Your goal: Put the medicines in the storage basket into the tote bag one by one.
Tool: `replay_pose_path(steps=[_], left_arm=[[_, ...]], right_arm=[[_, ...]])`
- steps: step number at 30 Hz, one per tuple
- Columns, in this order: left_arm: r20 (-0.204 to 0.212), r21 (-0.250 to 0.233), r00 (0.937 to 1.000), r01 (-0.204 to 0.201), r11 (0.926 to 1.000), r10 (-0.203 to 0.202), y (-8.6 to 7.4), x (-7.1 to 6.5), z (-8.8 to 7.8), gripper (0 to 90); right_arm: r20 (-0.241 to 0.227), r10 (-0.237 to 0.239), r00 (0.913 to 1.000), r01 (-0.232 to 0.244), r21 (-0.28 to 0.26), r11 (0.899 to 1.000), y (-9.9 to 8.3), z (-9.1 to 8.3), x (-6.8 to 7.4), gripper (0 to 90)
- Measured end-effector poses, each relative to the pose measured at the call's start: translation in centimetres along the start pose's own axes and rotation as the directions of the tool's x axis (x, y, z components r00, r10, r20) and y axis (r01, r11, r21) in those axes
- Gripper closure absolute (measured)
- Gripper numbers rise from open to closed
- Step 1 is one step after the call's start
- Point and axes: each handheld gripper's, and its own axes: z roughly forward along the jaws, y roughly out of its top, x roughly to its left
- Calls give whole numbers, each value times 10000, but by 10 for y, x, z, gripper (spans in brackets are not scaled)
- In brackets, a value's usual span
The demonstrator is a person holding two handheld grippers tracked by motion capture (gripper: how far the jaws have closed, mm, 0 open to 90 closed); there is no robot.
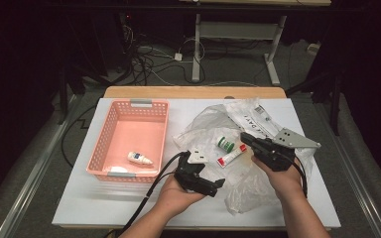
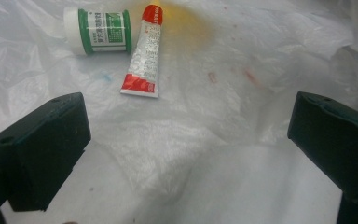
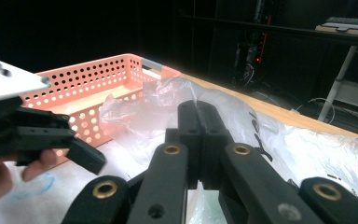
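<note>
A crumpled clear plastic bag [image 1: 238,183] lies on the white table top [image 1: 99,203]. On it rest a green-and-white jar [image 1: 224,144] on its side and a red-and-white tube [image 1: 231,154]. The left gripper view has the jar [image 2: 100,32] and tube [image 2: 144,56] just ahead. My left gripper [image 1: 212,172] hovers over the bag [image 2: 214,154] with jaws wide open and nothing between them [image 2: 189,140]. My right gripper [image 1: 243,137] is shut at the bag's upper part, and a fold of film seems pinched at its tips [image 3: 198,109].
A pink perforated basket [image 1: 129,105] stands at the left and holds a small white bottle [image 1: 139,158]. In the right gripper view the basket [image 3: 98,70] lies beyond the left gripper's jaw [image 3: 81,156]. A wooden edge [image 1: 193,92] borders the table's far side.
</note>
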Motion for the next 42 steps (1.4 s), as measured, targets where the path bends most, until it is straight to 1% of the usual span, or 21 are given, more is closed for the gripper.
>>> replay_pose_path(steps=[1, 5, 10, 12, 14, 17, 21, 22, 25, 27, 29, 31, 34, 36, 37, 38, 40, 41, 42], left_arm=[[37, -38, 10000, 78, 10000, -78, -1, 0, -4, 0], [10, -114, 9999, 100, 9999, -99, -7, 1, -19, 0], [-110, -122, 9998, 188, 9997, -190, -15, 6, -36, 0], [14, -179, 9993, 376, 9991, -375, -18, 10, -42, 0], [-172, -185, 9992, 358, 9992, -361, -21, 13, -49, 0], [-279, -279, 9988, 390, 9988, -398, -24, 16, -58, 0], [-587, -458, 9975, 361, 9983, -388, -27, 20, -70, 0], [-704, -505, 9967, 377, 9980, -412, -28, 23, -74, 0], [-870, -555, 9945, 543, 9970, -590, -29, 30, -81, 0], [-1056, -622, 9920, 634, 9960, -698, -30, 36, -86, 0], [-1312, -690, 9881, 720, 9950, -806, -31, 42, -93, 0], [-1452, -758, 9842, 910, 9930, -1013, -32, 50, -98, 0], [-1689, -783, 9784, 1068, 9912, -1188, -35, 60, -105, 0], [-1849, -817, 9733, 1229, 9891, -1362, -37, 67, -110, 0], [-1925, -876, 9696, 1366, 9867, -1513, -38, 72, -112, 0], [-1986, -869, 9676, 1410, 9862, -1559, -39, 75, -114, 0], [-2162, -891, 9610, 1567, 9836, -1726, -41, 82, -118, 0], [-2223, -863, 9593, 1587, 9835, -1743, -42, 84, -119, 0], [-2344, -837, 9555, 1636, 9830, -1790, -43, 88, -121, 0]], right_arm=[[7, 8, 10000, -8, 5, 10000, 0, 0, 0, 900], [17, 13, 10000, -13, 27, 10000, 0, 0, 1, 900], [0, 16, 10000, -16, 34, 10000, 0, 0, 1, 900], [-2, 39, 10000, -39, 37, 10000, 0, 1, 1, 900], [10, 46, 10000, -46, 29, 10000, 0, 1, 1, 900], [28, 57, 10000, -57, 33, 10000, 0, 1, 1, 900], [15, 50, 10000, -50, 39, 10000, 0, 1, 2, 900], [8, 54, 10000, -54, 43, 10000, 0, 1, 2, 900], [-5, 36, 10000, -36, 54, 10000, 0, 1, 2, 900], [-7, 27, 10000, -27, 78, 10000, -1, 2, 1, 900], [3, 61, 10000, -61, 68, 10000, -1, 2, 2, 900], [13, 91, 10000, -91, 74, 9999, -1, 1, 2, 900], [8, 50, 10000, -50, 66, 10000, -1, 2, 1, 900], [2, 49, 10000, -49, 61, 10000, -1, 2, 1, 900], [3, 59, 10000, -59, 55, 10000, -1, 2, 1, 900], [6, 45, 10000, -45, 60, 10000, -1, 2, 1, 900], [28, 77, 10000, -78, 72, 9999, -1, 1, 1, 900], [28, 87, 10000, -87, 68, 9999, -1, 1, 1, 900], [29, 78, 10000, -78, 54, 10000, 0, 1, 1, 900]])
